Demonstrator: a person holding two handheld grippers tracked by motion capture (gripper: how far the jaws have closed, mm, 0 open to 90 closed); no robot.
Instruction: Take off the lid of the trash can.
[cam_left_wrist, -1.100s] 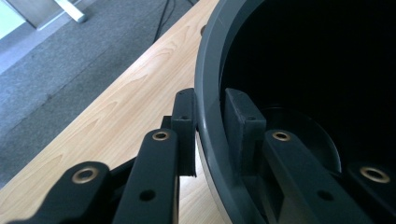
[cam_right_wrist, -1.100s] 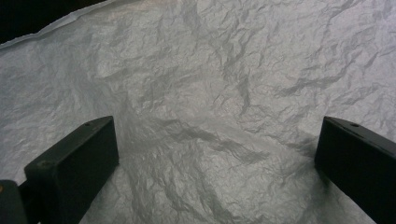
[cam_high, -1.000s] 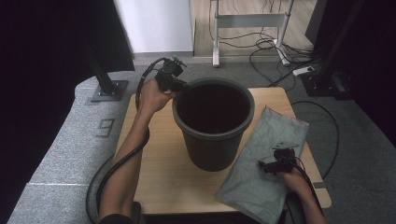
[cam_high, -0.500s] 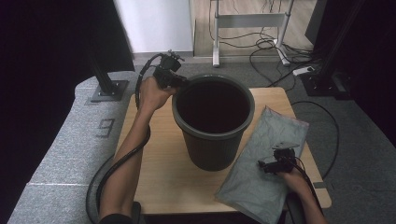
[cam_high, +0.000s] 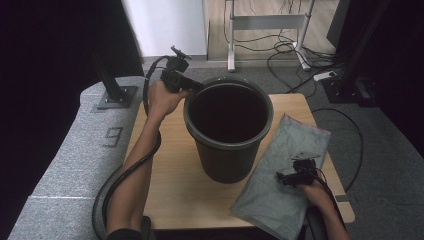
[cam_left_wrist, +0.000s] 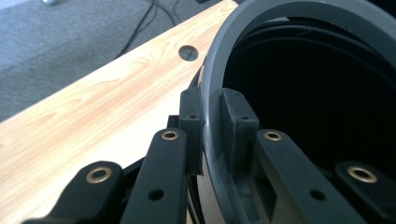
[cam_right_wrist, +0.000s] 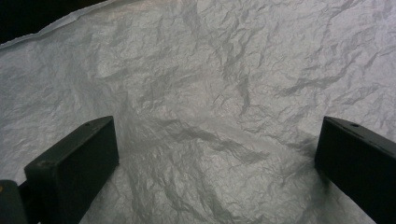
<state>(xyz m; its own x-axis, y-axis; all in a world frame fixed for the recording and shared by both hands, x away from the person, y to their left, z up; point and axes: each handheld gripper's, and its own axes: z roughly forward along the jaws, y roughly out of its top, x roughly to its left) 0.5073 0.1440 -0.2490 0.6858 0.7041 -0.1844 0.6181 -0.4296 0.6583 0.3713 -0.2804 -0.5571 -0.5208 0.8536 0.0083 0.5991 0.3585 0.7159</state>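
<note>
— Where I'm standing, nearest me is the right gripper (cam_high: 294, 176), low over the grey bag (cam_high: 285, 177) at the table's (cam_high: 170, 180) near right corner. Its fingers (cam_right_wrist: 74, 163) are spread wide apart, nothing between them but crinkled plastic underneath.

— Is it touching the bag?

— Close over it, by the look of the right gripper view; whether the tips actually press on it, I cannot tell. The bag lies flat and wrinkled, running from the near edge toward the right edge, and its near corner hangs a little past the tabletop.

— And the bin?

— The dark grey bin (cam_high: 227, 132) stands upright in the middle of the table, just beside the bag's left side. Its inside is black; I can't see anything in it.

— The other hand?

— Farther back, the left hand (cam_high: 161, 97) holds the left gripper (cam_high: 192, 89) at the bin's far left rim. The left gripper view shows it plainly: the jaws are clamped on the rim (cam_left_wrist: 212, 107), one pad outside the wall, the other inside.

— Anything beyond?

— A cable hole (cam_left_wrist: 188, 52) in the wood past the bin, then grey carpet (cam_high: 65, 160), loose cables (cam_high: 285, 50) and a white stand (cam_high: 265, 22) on the floor behind.
</note>
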